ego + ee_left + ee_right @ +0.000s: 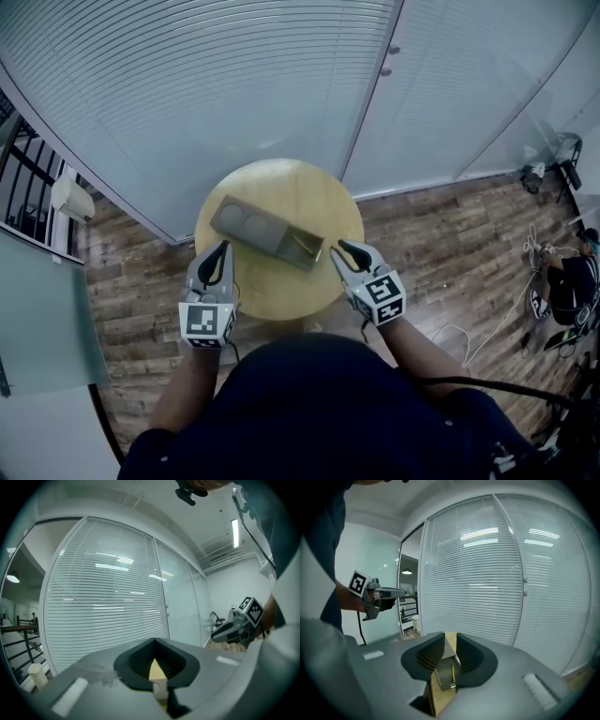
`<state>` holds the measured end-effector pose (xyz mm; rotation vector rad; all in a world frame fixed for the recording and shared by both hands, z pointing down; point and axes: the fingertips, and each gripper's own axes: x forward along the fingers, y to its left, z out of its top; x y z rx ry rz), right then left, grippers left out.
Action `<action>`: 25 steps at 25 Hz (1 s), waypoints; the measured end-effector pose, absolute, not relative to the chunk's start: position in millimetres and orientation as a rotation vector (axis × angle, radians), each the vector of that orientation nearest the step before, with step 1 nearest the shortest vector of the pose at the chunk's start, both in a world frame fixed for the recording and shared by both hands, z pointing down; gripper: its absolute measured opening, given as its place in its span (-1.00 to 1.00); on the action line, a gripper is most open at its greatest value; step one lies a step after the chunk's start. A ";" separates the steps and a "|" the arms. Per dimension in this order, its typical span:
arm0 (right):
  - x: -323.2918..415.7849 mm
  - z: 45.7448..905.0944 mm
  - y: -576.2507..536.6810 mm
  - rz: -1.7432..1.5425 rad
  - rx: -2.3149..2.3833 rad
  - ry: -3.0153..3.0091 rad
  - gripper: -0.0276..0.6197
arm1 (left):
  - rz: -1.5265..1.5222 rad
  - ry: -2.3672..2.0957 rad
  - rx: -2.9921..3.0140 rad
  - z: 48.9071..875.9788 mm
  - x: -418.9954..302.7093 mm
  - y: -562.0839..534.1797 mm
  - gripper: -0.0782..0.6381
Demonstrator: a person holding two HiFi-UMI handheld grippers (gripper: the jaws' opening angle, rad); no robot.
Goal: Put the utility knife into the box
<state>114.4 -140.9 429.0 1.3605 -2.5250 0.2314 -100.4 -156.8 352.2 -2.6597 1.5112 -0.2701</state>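
Wooden table (281, 286) bears grey box (246, 223) | knife (306, 247) lies in box's open end | left gripper (223, 247): tips together, empty, over table's near-left edge | right gripper (343, 247): jaws narrowly apart, empty, just beside box's open end

One desk, one box, two tongs.
A single round wooden desk (281, 187) carries one grey box (272, 236). Its closed end shows two round hollows (246, 223), and its open end holds one utility knife (307, 247). Two tongs are in view, the left tongs (223, 248) and the right tongs (344, 247), with two marker cubes (208, 321) between them, one apiece. One person (567, 281) is on the floor far right. One white cylinder (73, 199) stands far left.
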 end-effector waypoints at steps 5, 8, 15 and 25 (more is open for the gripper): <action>122.0 414.2 -139.4 0.179 1.428 -2.518 -0.82 | -0.267 1.522 -2.661 351.7 -102.4 -153.9 -0.77; 127.5 407.5 -139.2 0.192 1.468 -2.537 -0.89 | -0.277 1.511 -2.666 354.4 -102.5 -151.8 -0.77; 119.9 402.3 -137.6 0.148 1.436 -2.574 -0.89 | -0.313 1.537 -2.654 357.2 -110.1 -151.2 -0.77; 120.0 404.1 -143.1 0.172 1.400 -2.603 -0.89 | -0.346 1.529 -2.645 357.4 -104.5 -149.6 -0.77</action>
